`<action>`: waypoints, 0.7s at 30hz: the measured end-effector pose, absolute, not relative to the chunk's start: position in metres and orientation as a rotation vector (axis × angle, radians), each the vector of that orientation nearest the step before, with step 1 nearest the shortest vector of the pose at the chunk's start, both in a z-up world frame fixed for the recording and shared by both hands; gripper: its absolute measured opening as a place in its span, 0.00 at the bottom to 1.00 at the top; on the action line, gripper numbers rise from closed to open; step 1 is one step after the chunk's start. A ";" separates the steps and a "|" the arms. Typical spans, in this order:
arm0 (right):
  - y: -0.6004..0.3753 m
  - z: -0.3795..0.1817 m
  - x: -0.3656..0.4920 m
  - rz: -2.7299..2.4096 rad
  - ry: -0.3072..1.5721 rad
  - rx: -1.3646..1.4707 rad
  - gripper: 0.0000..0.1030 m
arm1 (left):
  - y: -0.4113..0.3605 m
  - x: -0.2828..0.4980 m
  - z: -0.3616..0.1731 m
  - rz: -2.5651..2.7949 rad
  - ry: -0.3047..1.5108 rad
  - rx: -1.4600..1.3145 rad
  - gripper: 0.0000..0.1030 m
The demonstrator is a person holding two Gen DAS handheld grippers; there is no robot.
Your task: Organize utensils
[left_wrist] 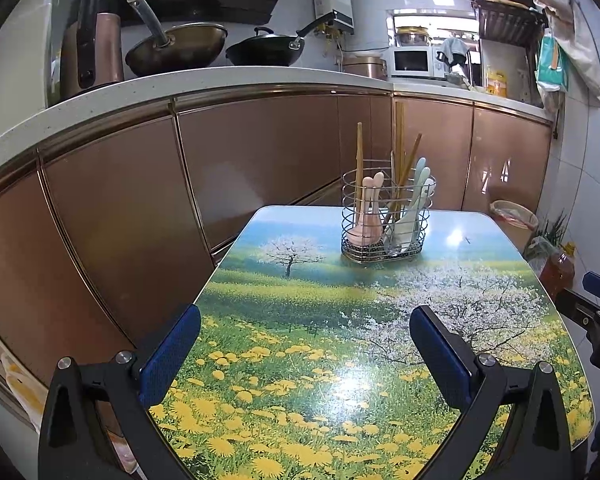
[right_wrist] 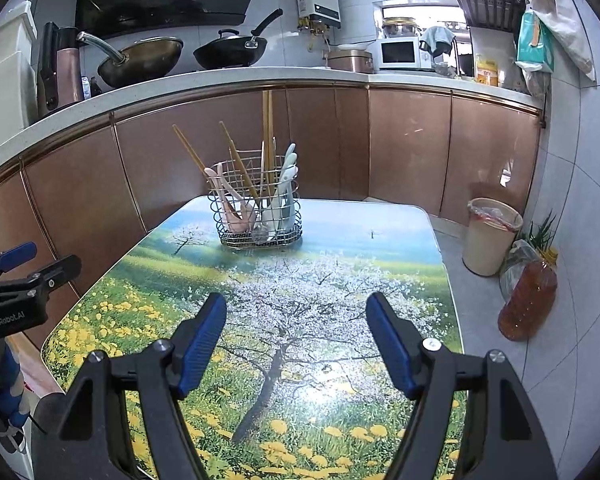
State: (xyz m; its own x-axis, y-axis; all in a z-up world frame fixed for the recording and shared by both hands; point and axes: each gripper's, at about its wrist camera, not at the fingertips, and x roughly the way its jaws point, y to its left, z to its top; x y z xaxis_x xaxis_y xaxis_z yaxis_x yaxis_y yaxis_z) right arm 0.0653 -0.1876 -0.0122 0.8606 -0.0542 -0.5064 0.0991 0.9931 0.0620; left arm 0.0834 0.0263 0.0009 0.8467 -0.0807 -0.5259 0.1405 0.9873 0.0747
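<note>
1. Left tool [left_wrist: 305, 320] hovers low over the flower-print bench [left_wrist: 284, 360], jaws spread wide, nothing between them
2. Right tool [right_wrist: 296, 312] likewise, jaws parted and empty
3. Wire utensil caddy [right_wrist: 256, 216] stands at the bench's far end, well apart from both tools, holding chopsticks [right_wrist: 266, 136] and pastel spoons [left_wrist: 366, 216] upright

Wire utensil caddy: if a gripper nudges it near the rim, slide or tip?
The wire utensil caddy probably slides: the table looks glossy. It may tip instead, since the chopsticks stand far above its rim. Open wire suggests it is light.
</note>
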 end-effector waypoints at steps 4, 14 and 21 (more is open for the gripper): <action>-0.190 -0.012 0.064 -0.087 0.526 0.087 0.69 | 0.026 0.083 0.001 -0.115 0.549 0.111 1.00; -0.194 -0.011 0.063 -0.097 0.524 0.091 0.69 | 0.027 0.084 0.000 -0.114 0.558 0.108 1.00; -0.196 -0.012 0.062 -0.102 0.526 0.092 0.69 | 0.027 0.083 0.000 -0.113 0.560 0.107 1.00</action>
